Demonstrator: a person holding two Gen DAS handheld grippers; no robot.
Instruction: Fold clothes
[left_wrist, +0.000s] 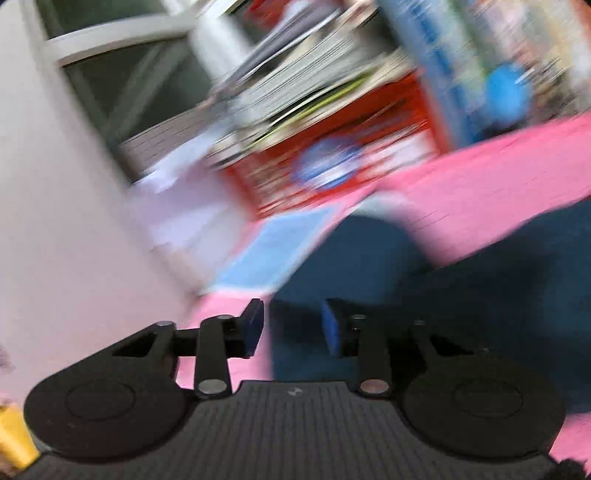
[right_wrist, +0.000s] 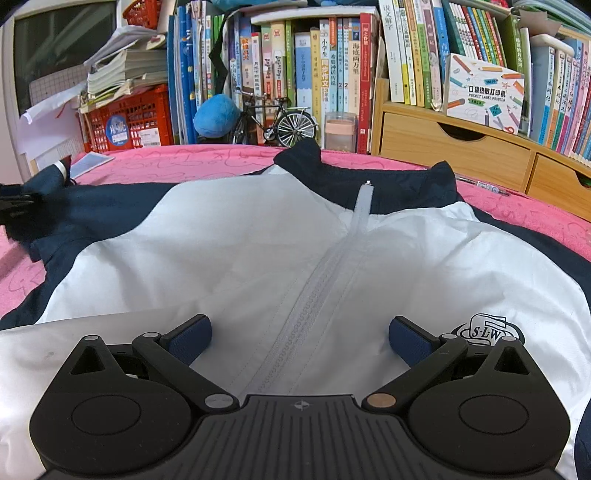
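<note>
A white and navy zip jacket lies front up on the pink cover. My right gripper hovers open just above its chest, and the zipper runs between its blue pads. The navy left sleeve stretches out to the left, its cuff raised. There a blurred black shape, my left gripper, sits at the frame edge. The left wrist view is smeared by motion. In it my left gripper shows a gap between its pads over navy sleeve cloth. No cloth is pinched that I can see.
Behind the cover stand a red crate with stacked papers, rows of books, wooden drawers, a blue plush and a model bicycle. A light blue booklet and a pen lie on the cover.
</note>
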